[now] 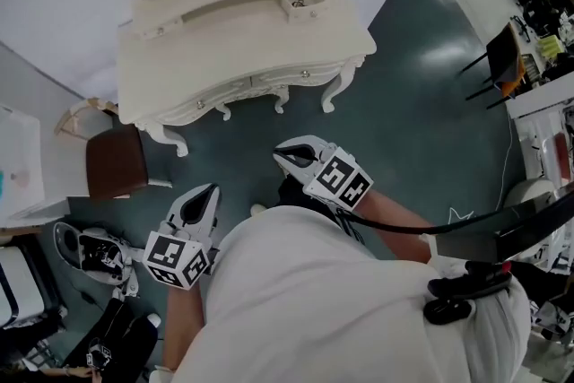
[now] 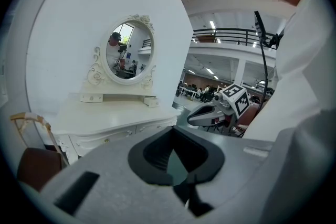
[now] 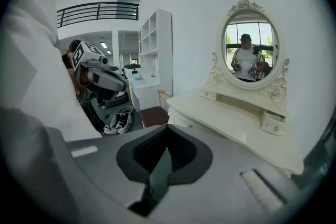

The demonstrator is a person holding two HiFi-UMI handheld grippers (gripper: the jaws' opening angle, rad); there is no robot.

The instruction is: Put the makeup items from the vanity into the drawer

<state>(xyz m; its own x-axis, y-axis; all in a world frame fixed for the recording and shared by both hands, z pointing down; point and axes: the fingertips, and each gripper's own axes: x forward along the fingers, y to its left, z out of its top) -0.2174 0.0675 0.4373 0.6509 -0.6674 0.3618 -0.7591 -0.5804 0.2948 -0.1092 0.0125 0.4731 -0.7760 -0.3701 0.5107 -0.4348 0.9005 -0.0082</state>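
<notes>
Head view: the vanity was seen across the floor, well apart from the person; its desk top appeared bare; the front drawers looked shut; a small drawer on the upper shelf stood pulled out, with small dark things in it, too small to be identified. The left gripper and right gripper were held low beside the body.

Left gripper view: the jaws were found together, with nothing between them; the mirror and desk lay ahead; no makeup items could be made out there.

Right gripper view: the jaws were pressed fully together and empty; the small drawer was noted at the shelf's right end.

Judgement: the approach step was taken to be in hand, nothing yet picked; the next move would call for the vanity to be neared, the items located, and the jaws parted.
</notes>
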